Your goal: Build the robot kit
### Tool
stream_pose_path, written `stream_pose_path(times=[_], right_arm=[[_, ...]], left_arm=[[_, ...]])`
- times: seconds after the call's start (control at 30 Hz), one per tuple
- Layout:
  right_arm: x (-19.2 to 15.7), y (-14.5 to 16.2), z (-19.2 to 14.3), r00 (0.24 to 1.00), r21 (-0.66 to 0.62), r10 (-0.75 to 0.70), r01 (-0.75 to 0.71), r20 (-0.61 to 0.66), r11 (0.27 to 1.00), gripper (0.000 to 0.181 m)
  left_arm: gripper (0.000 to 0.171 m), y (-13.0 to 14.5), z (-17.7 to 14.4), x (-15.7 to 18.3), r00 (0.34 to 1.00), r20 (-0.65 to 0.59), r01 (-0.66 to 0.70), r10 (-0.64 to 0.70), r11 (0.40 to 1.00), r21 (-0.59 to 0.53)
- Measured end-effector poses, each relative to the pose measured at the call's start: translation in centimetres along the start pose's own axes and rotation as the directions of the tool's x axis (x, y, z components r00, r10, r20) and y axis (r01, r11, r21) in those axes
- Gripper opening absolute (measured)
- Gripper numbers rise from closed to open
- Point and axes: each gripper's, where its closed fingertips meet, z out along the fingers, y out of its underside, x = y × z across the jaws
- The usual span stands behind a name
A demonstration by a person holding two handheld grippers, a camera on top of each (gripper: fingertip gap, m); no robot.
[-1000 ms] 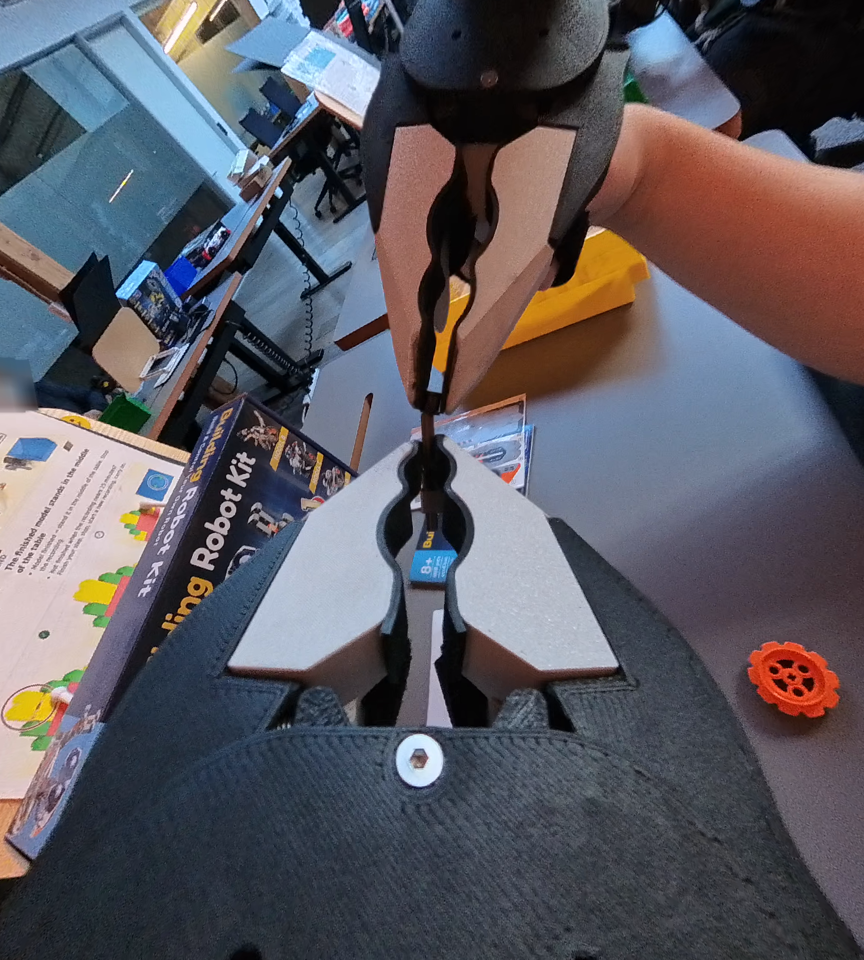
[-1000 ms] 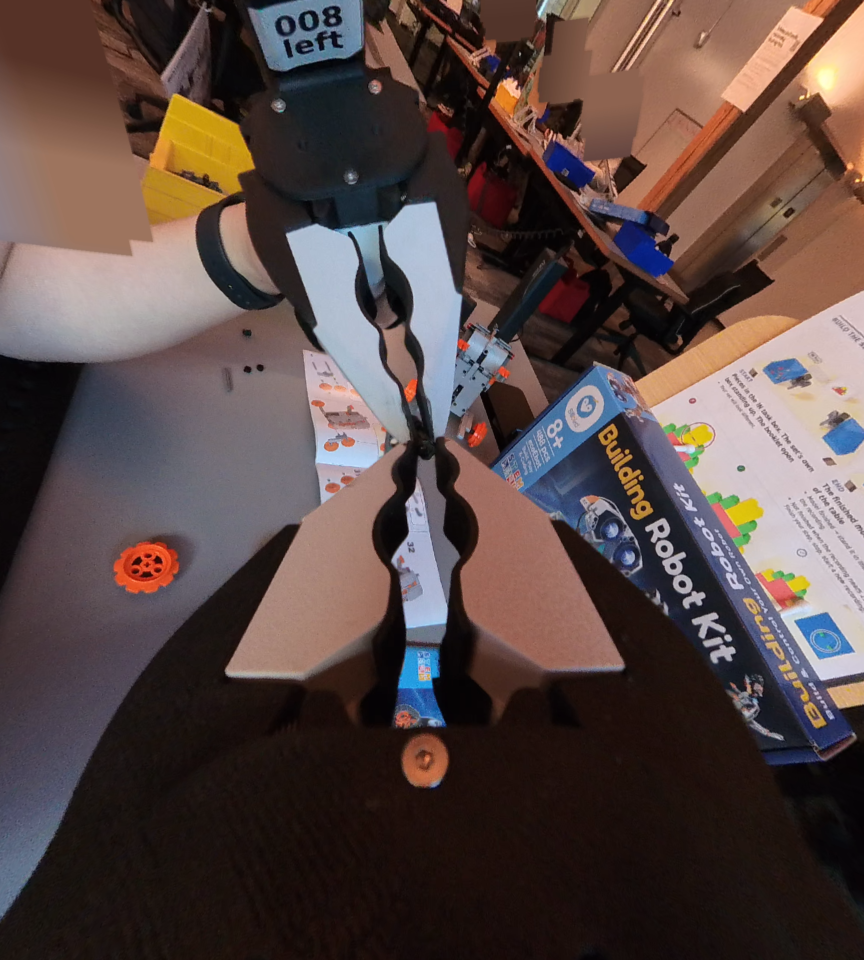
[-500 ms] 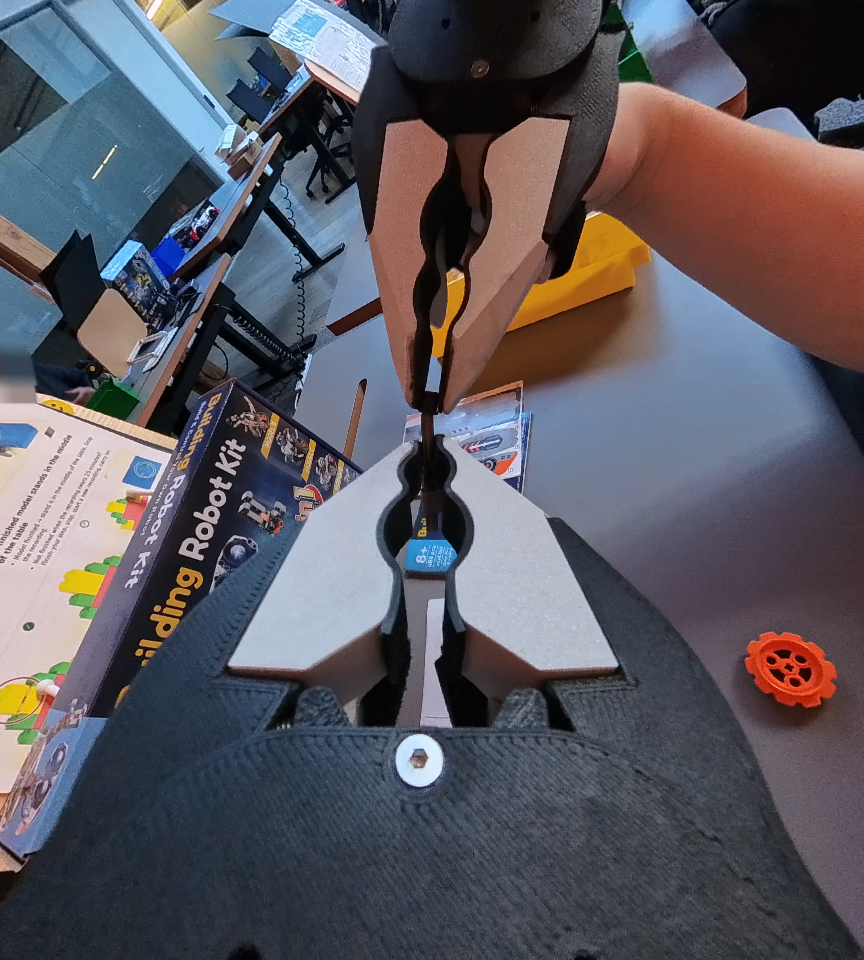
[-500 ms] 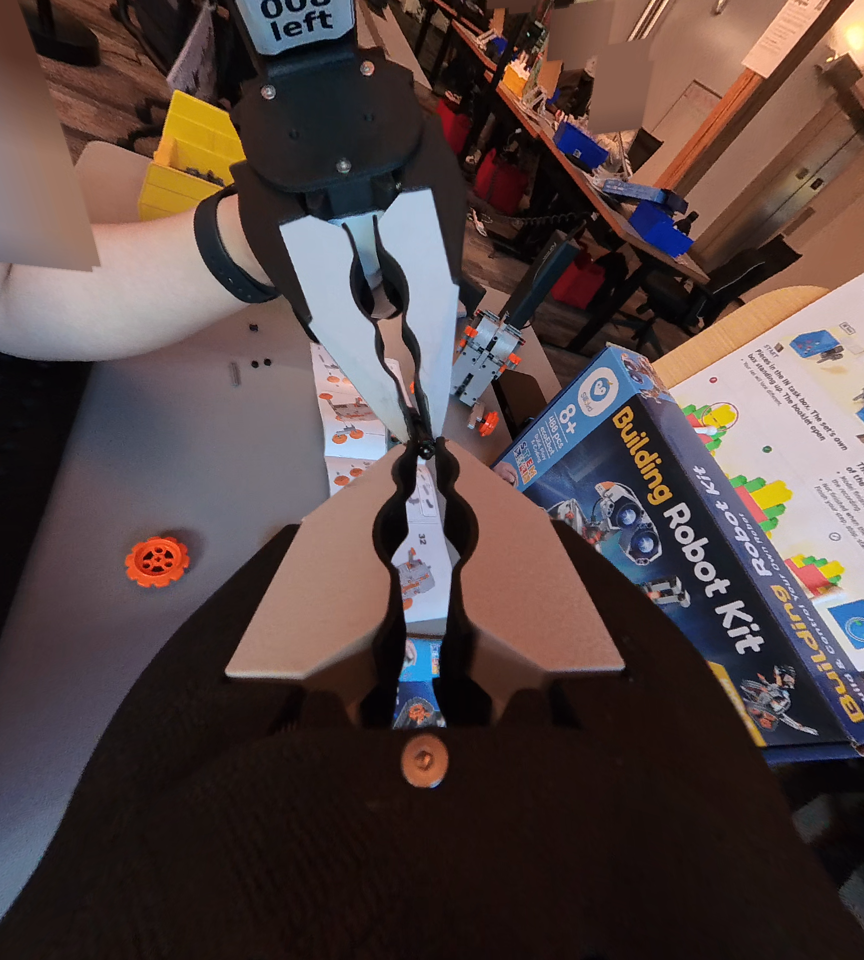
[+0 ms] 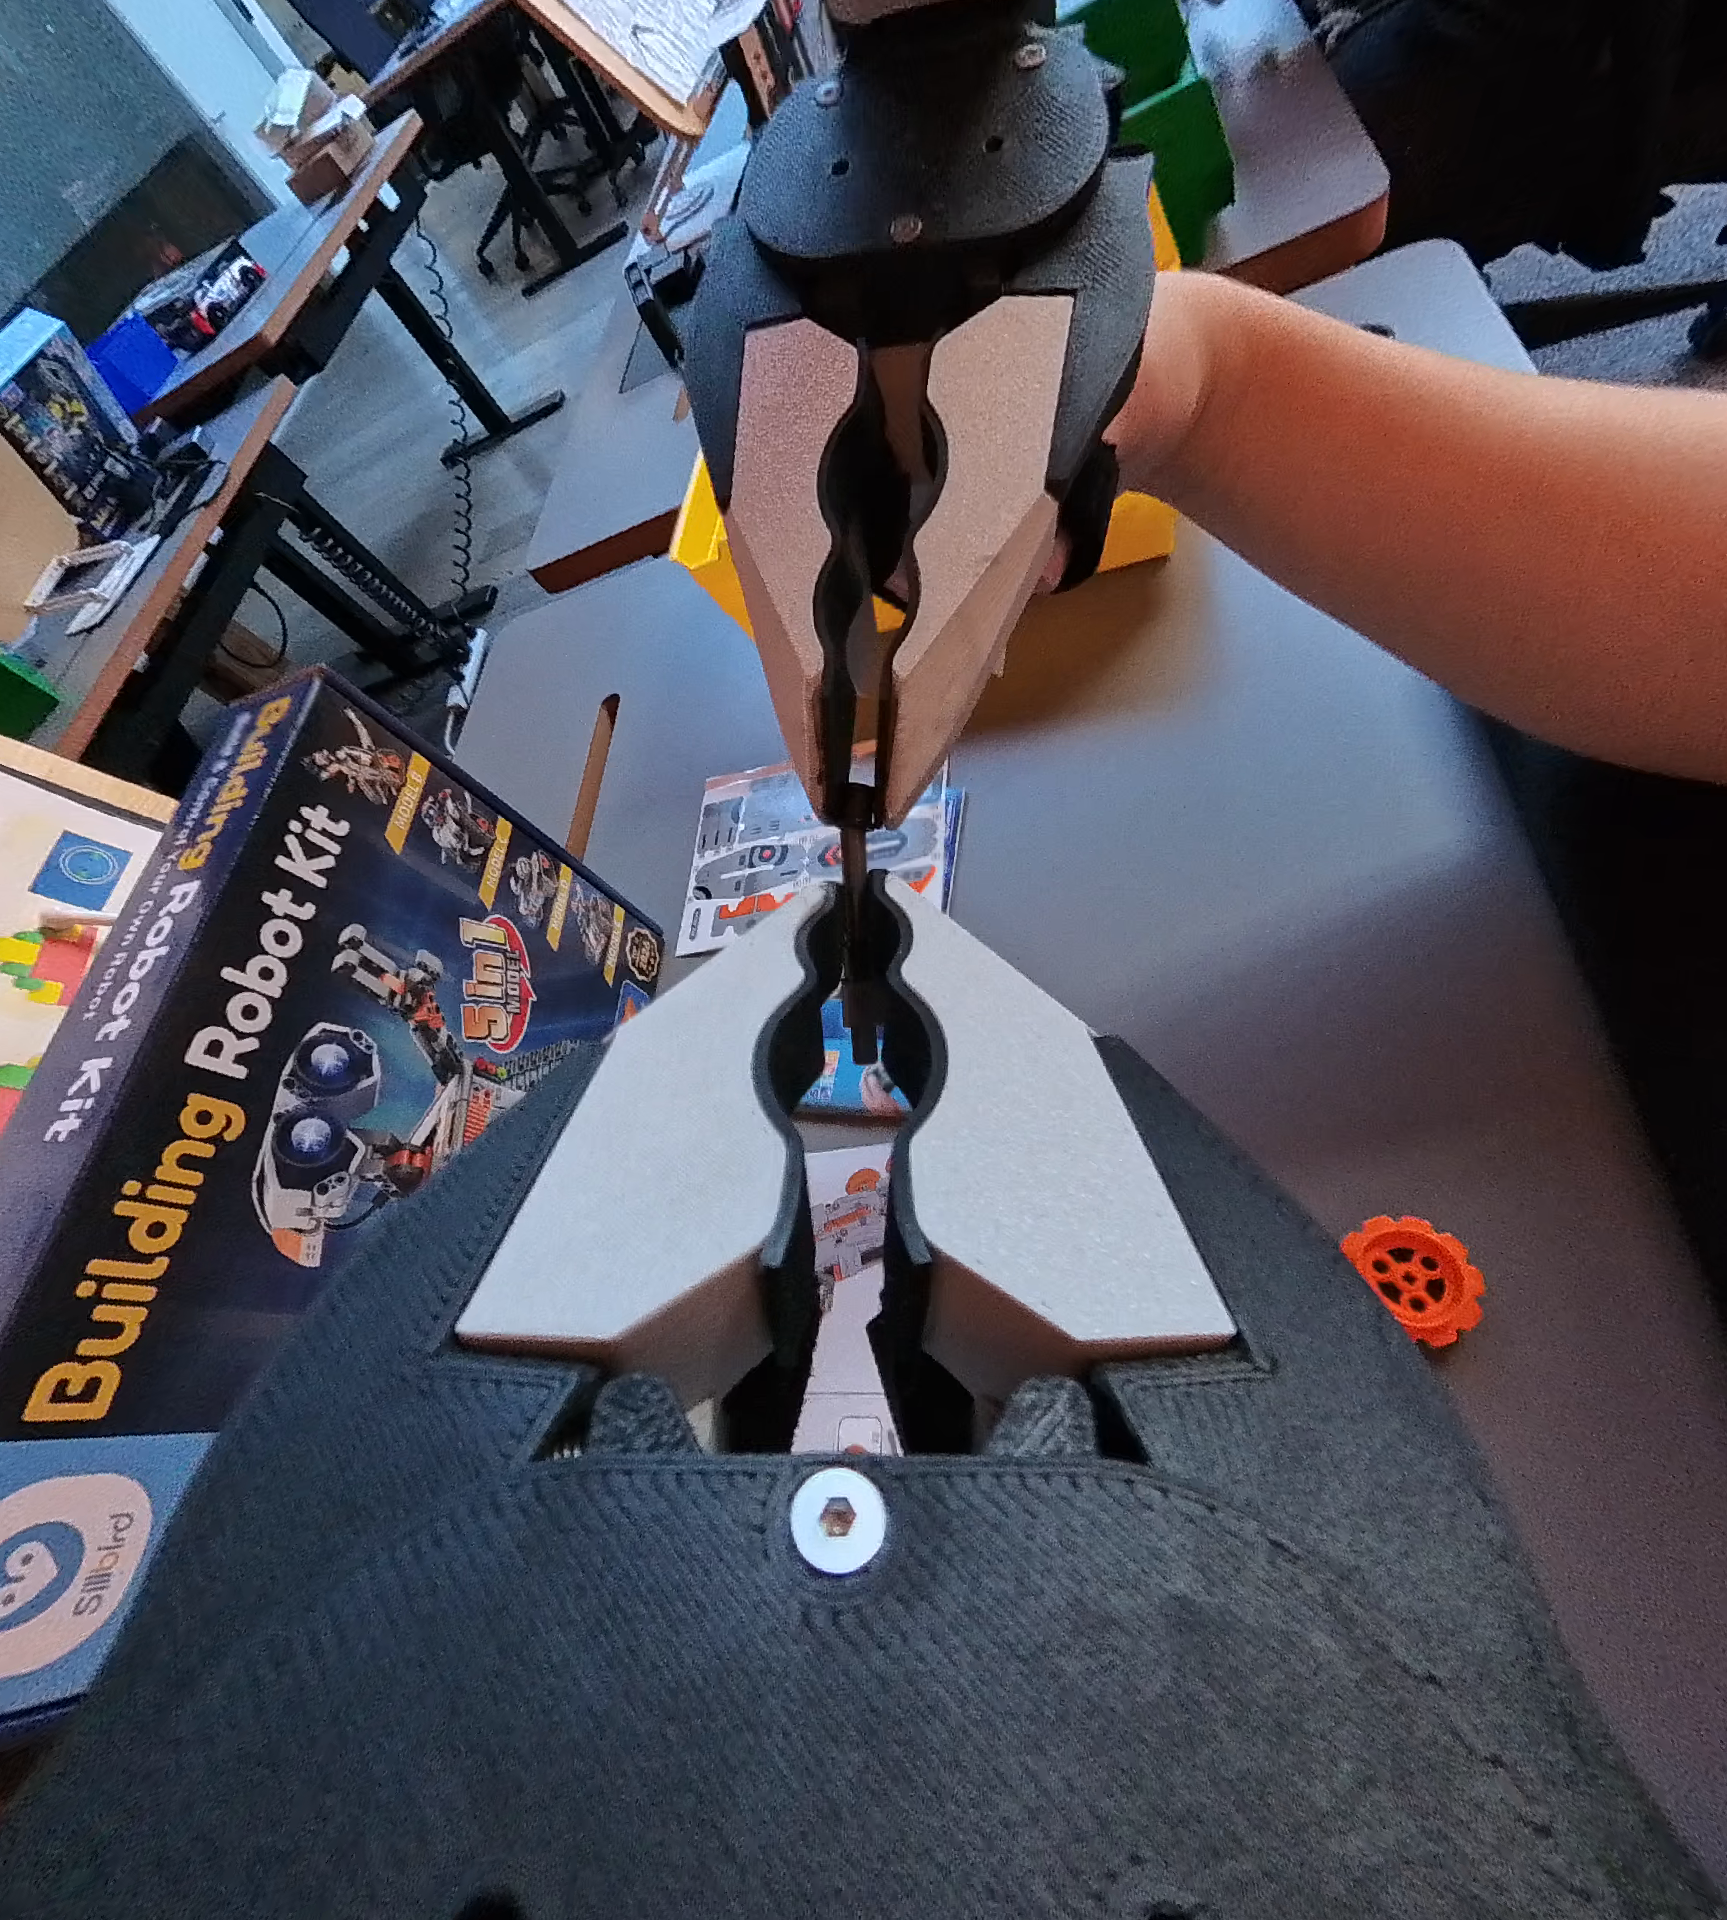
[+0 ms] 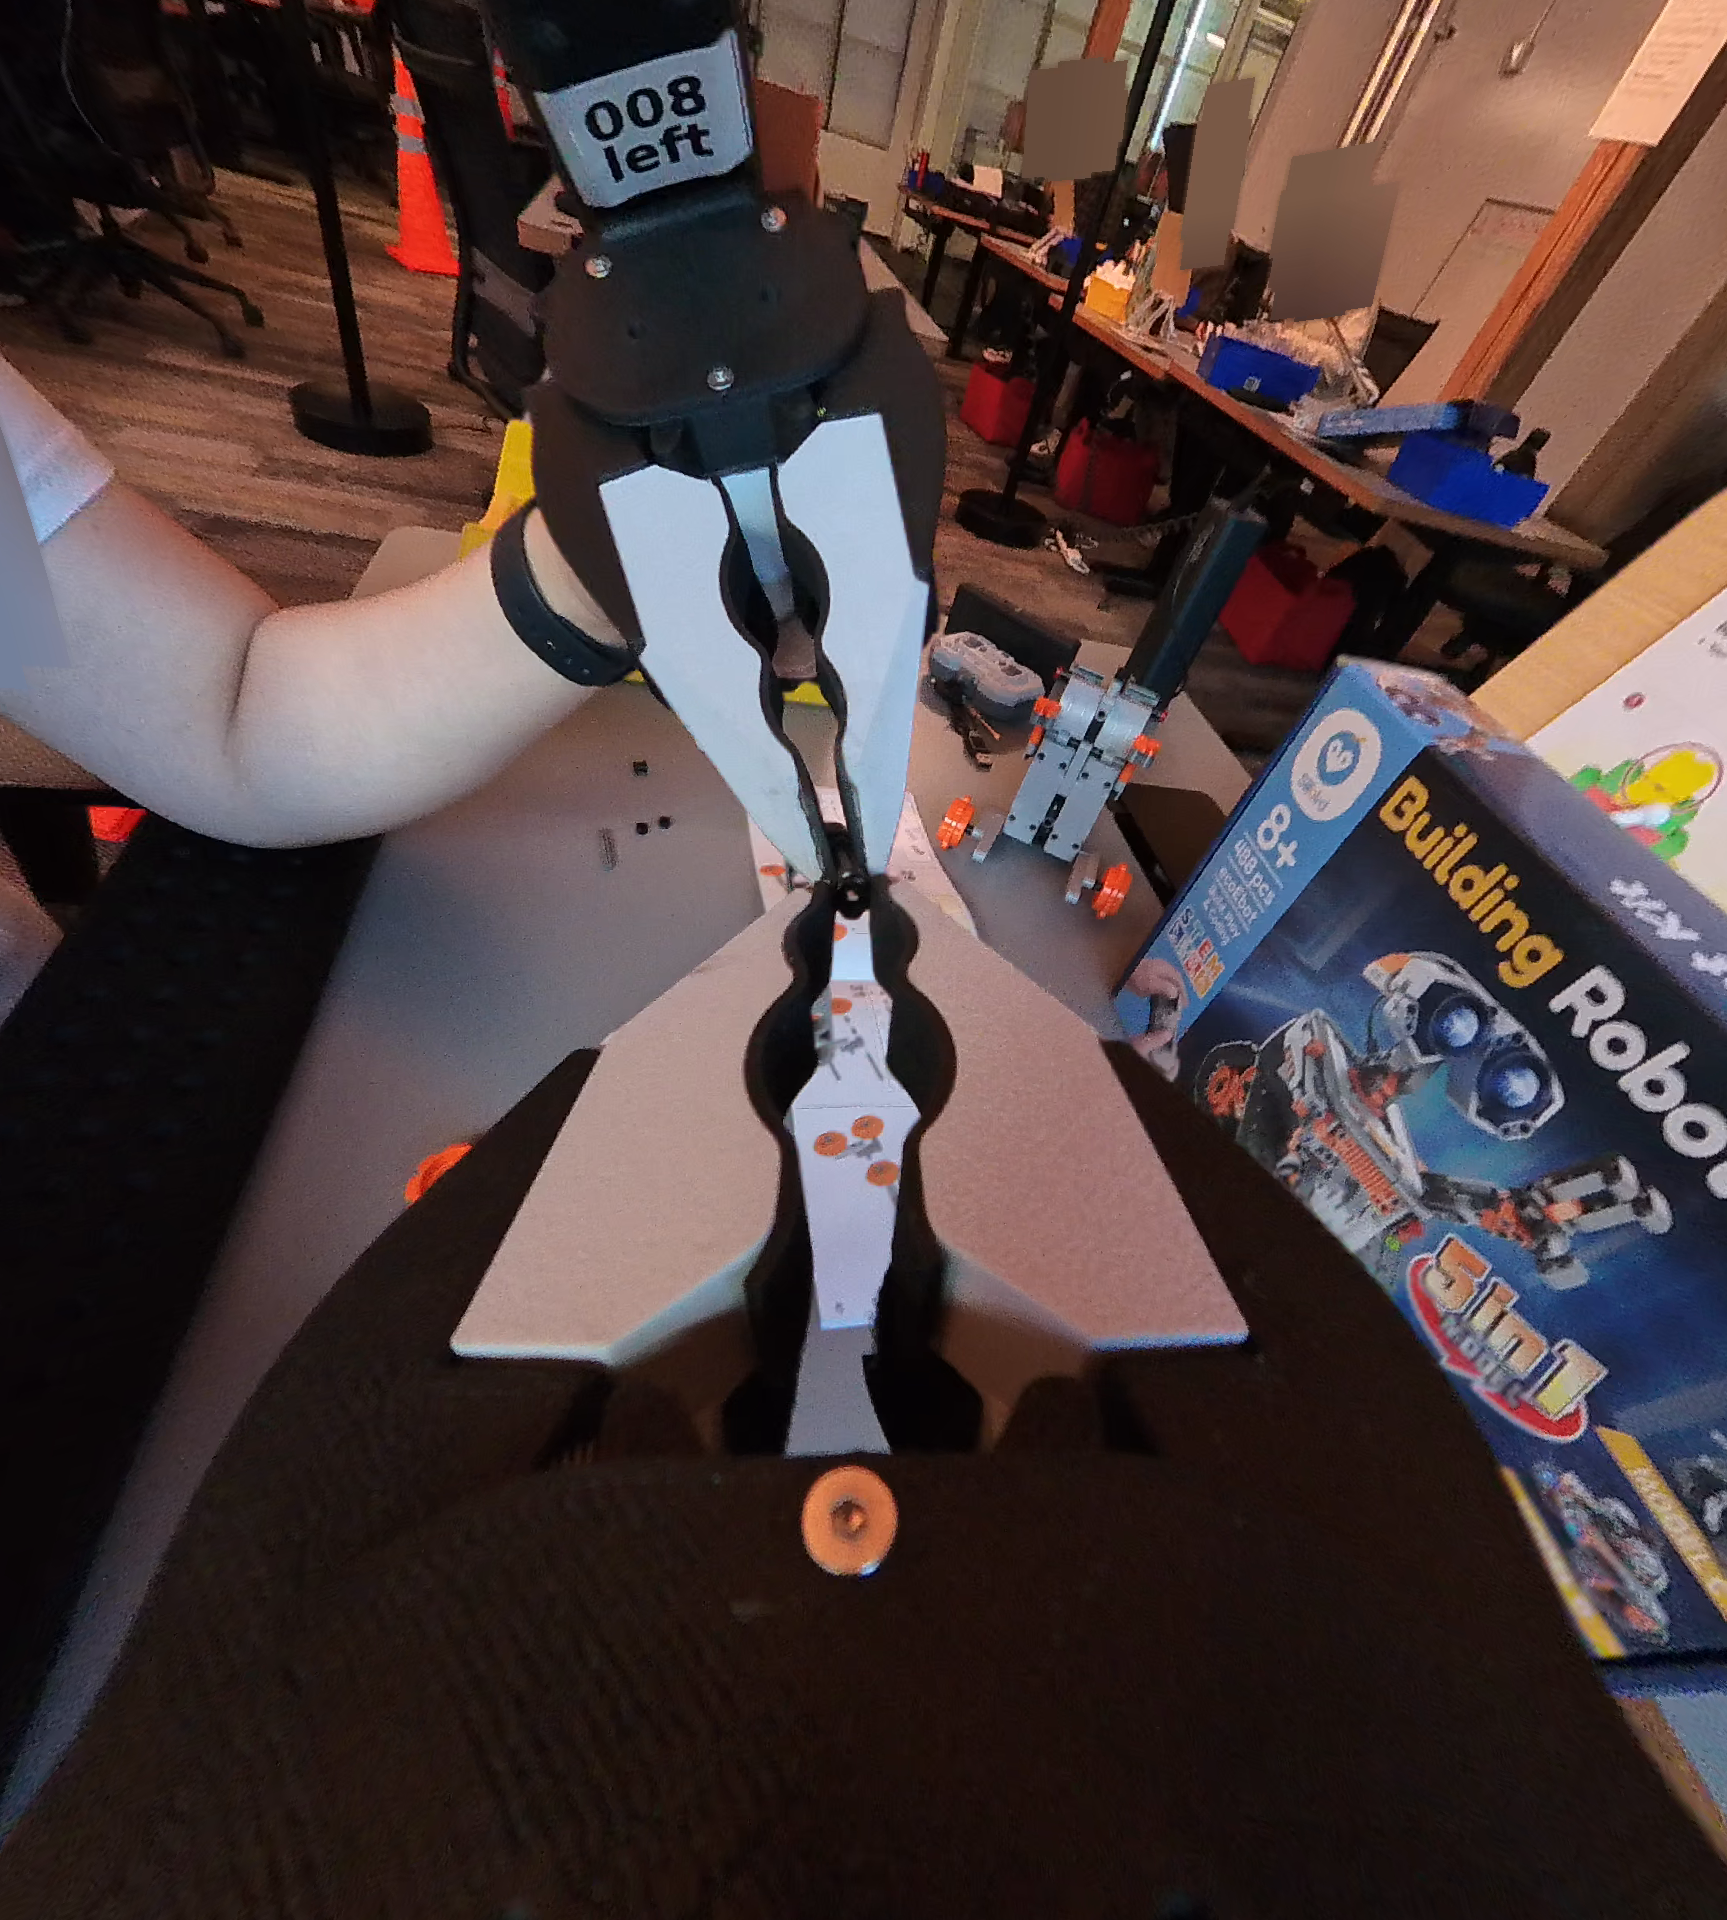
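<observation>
Claws, left [image 5: 851,902] and right [image 6: 843,902], pinch one thin black rod [image 5: 857,971] above a grey table [image 5: 1254,935] amid office desks [image 6: 1358,457].

Open workshop with long wooden desks [image 6: 1358,457] on black legs, an orange traffic cone [image 6: 419,177], wood-plank floor [image 6: 204,436].

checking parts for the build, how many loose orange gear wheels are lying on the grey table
1 loose orange gear wheel on the grey table, right of the left gripper; the right wrist view shows only its edge. Others may be hidden.
</observation>
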Motion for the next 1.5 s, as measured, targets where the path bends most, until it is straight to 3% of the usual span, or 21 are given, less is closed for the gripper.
stream_pose_path(times=[0.17, 0.37, 0.53, 0.57, 0.63, 0.8, 1.03, 1.23, 1.5], right_arm=[[-0.8, 2.4, 0.7, 0.997, -0.018, 0.078, -0.079, -0.014, 0.997, 0.005], [-6.4, 9.1, 4.9, 0.994, -0.110, 0.105, -0.101, 0.030, 0.989, 0.005], [-9.2, 12.1, 6.9, 0.996, -0.137, 0.076, -0.070, 0.040, 0.988, 0.005], [-8.6, 11.6, 6.9, 0.998, -0.091, 0.060, -0.061, -0.006, 0.994, 0.005], [-8.9, 10.4, 7.0, 0.993, 0.009, 0.116, -0.116, 0.037, 0.993, 0.005], [-10.1, 11.7, 8.0, 0.995, -0.025, 0.055, -0.053, 0.080, 0.998, 0.005], [-9.7, 12.3, 7.9, 0.998, -0.085, -0.060, 0.060, 0.000, 0.995, 0.005], [-10.8, 12.7, 8.5, 0.993, -0.124, -0.109, 0.113, 0.036, 0.986, 0.005], [-11.3, 9.7, 8.1, 0.997, 0.052, -0.025, 0.021, 0.080, 0.998, 0.005]], left_arm=[[0.000, 2.1, 0.9, 1.2, 0.999, -0.021, 0.043, -0.045, 0.996, -0.081], [0.001, 9.5, 1.7, 7.4, 0.995, -0.091, 0.014, -0.039, 0.966, -0.259], [0.001, 12.9, 2.0, 11.1, 0.996, -0.087, 0.001, -0.029, 0.954, -0.301], [0.001, 13.1, 1.7, 11.5, 0.996, -0.075, 0.029, -0.053, 0.956, -0.291], [0.000, 13.5, 0.8, 11.7, 0.995, -0.042, 0.073, -0.087, 0.962, -0.264], [0.001, 13.3, -0.6, 11.8, 0.993, -0.015, 0.113, -0.116, 0.988, -0.105], [0.001, 14.2, -0.3, 11.9, 0.994, -0.039, 0.098, -0.100, 0.994, -0.049], [0.001, 14.7, 0.1, 12.2, 0.991, -0.072, 0.107, -0.109, 0.993, -0.040], [0.002, 13.3, 0.0, 12.3, 0.992, -0.076, 0.108, -0.103, 0.992, 0.066]])
